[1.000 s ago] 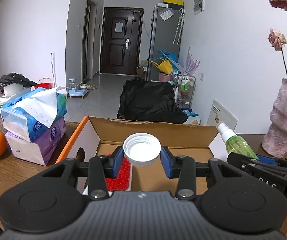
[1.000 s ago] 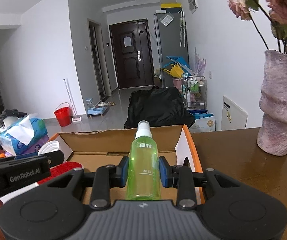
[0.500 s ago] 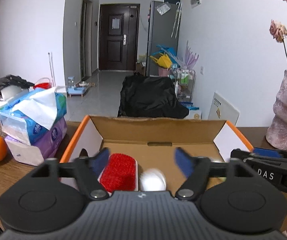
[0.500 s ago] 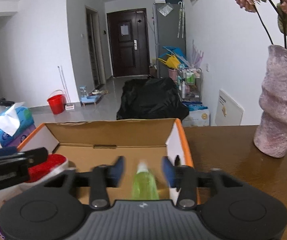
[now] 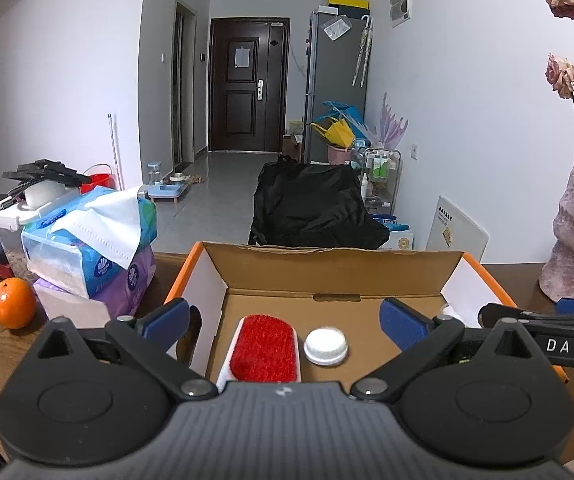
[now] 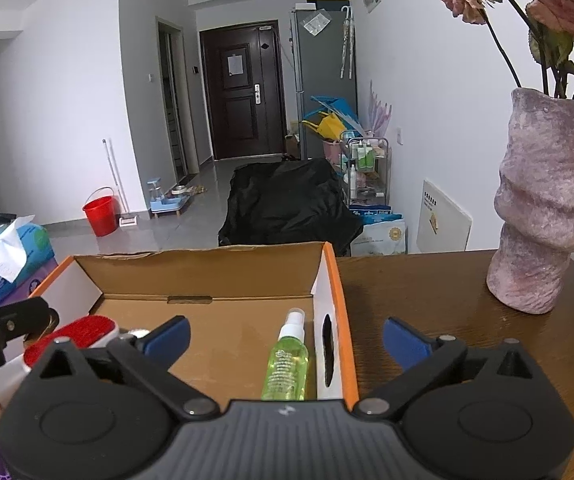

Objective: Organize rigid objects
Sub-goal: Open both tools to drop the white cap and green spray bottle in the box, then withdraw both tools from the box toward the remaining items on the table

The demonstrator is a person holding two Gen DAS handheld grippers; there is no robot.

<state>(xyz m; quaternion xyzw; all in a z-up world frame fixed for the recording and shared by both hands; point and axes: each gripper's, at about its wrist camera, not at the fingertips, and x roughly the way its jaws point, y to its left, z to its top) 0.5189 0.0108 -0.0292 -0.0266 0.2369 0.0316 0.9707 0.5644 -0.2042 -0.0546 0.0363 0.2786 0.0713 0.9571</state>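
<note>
While tool [image 6: 286, 330] opening, bottle [image 6: 287, 362] below

White walls [image 5: 67, 80] flank a grey tiled floor [image 5: 215, 200] (glossy) leading to a dark door [image 5: 247, 88]

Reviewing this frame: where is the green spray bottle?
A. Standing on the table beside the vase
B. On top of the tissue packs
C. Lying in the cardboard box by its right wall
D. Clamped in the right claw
C: the green spray bottle lies on the floor of the cardboard box, along its right wall.
</note>
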